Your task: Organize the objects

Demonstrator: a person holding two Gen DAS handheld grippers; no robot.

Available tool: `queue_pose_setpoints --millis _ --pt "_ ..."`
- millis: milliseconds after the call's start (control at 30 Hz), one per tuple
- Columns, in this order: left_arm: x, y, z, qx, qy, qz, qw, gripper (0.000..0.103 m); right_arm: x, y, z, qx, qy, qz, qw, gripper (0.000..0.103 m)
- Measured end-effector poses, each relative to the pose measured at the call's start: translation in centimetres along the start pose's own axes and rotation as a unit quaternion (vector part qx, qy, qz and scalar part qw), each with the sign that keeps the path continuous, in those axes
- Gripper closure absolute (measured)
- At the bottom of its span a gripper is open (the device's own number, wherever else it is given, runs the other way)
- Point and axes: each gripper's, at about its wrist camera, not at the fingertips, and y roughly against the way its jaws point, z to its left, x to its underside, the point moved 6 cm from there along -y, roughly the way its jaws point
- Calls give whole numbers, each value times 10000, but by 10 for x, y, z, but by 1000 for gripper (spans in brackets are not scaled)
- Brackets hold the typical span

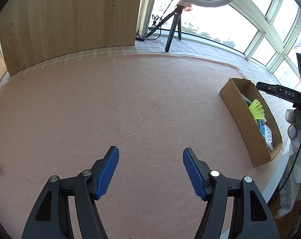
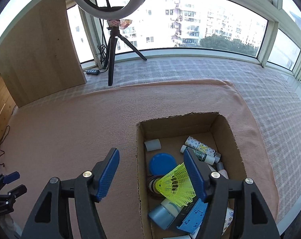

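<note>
A cardboard box (image 2: 228, 131) stands on the pink blanket (image 2: 80, 131). In it lie a yellow shuttlecock (image 2: 176, 185), a blue lid (image 2: 162, 164), a white roll (image 2: 152, 145), patterned tubes (image 2: 202, 146), a pale blue bottle (image 2: 163, 213) and a blue case (image 2: 194, 217). My right gripper (image 2: 151, 174) is open and empty, above the box's left wall. My left gripper (image 1: 151, 172) is open and empty over bare blanket (image 1: 130, 109). The box (image 1: 242, 123) with the shuttlecock (image 1: 256, 109) sits to its right. The right gripper's body (image 1: 283, 93) shows above that box.
A ring light on a black tripod (image 2: 112, 59) stands at the back by the window, with a cable and switch (image 2: 92, 71) beside it. A wooden panel (image 2: 39, 49) stands back left. A checked cloth (image 2: 269, 99) lies under the blanket. The left gripper (image 2: 7, 189) shows at the left edge.
</note>
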Motion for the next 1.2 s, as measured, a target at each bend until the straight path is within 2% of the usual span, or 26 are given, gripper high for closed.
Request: queue_pose_setpoints --millis 600,1033,1200 --pt "11 46 32 -293 212 -227 9991 33 45 37 117 -787 365 18 9962 40" --pt "27 87 62 -577 369 -386 9969 32 78 69 183 -900 502 -153 9946 40" --pt "41 96 76 -796 412 -373 9953 32 90 71 199 -676 656 -227 9953 40"
